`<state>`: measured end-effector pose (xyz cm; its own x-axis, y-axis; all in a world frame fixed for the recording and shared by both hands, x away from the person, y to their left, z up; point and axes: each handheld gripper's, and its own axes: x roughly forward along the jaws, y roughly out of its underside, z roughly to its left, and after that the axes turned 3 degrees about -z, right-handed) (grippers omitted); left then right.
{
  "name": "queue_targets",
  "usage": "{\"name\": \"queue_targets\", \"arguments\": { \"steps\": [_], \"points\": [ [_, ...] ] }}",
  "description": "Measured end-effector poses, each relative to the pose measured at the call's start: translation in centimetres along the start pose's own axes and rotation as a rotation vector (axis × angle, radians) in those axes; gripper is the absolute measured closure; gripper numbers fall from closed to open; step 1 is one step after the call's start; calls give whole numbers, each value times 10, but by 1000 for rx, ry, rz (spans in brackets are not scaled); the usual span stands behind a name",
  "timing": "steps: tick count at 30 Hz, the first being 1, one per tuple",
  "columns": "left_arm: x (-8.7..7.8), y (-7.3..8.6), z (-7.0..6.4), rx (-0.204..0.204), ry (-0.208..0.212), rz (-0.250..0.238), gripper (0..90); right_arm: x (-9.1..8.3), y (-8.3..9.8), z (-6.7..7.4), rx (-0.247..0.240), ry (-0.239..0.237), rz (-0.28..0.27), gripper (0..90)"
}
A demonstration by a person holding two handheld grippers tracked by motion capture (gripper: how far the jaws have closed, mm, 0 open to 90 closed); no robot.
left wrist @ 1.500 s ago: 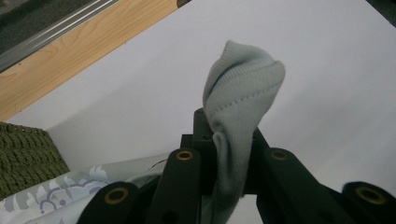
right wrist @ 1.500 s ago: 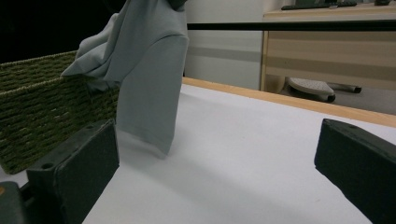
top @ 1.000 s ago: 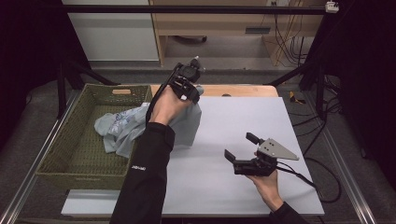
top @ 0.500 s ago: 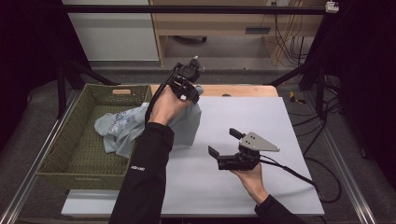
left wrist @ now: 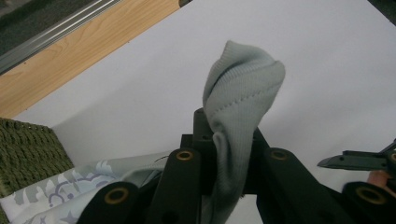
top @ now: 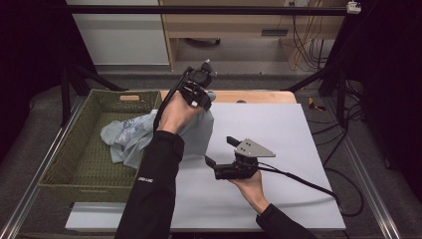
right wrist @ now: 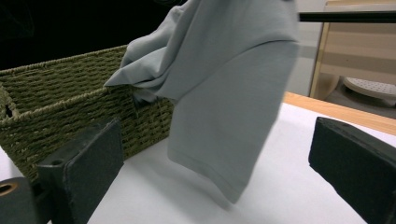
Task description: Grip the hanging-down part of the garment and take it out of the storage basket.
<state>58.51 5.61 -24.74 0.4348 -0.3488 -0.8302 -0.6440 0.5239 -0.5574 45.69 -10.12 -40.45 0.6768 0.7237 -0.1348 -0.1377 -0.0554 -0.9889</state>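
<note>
Currently the grey garment (top: 196, 132) hangs lengthwise downward, its top bunched between the closed jaws of the left hand-held gripper (top: 205, 97), its other end trailing into the woven basket (top: 74, 149). Beside it, low over the white bench (top: 278, 129), the right hand-held gripper (top: 219, 152) gapes wide, empty.

So the left gripper (top: 199, 92) is up over the desk (top: 278, 129), with the cloth (top: 196, 132) hanging below it and trailing left into the basket (top: 74, 149). The right gripper (top: 219, 152) sits just right of the cloth's hanging edge, basket beyond.
</note>
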Motion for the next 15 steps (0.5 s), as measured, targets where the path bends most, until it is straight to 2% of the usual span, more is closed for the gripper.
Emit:
{"name": "queue_targets", "arguments": {
  "steps": [5,11,12,13,14,15],
  "points": [
    [0,0,-1,3,-1,4,808,18,-1,9,-4,1,6,42],
    [-1,0,0,6,-6,3,808,30,2,9,0,18,10,38],
    [-1,0,0,6,-7,3,808,33,3,8,-23,23,3,38],
    [-1,0,0,6,-6,2,808,35,2,9,-2,33,17,38],
    [0,0,0,7,-7,4,808,38,2,6,-26,29,4,38],
    [0,0,0,8,-7,2,808,40,1,7,-8,37,20,38]
  ]
}}
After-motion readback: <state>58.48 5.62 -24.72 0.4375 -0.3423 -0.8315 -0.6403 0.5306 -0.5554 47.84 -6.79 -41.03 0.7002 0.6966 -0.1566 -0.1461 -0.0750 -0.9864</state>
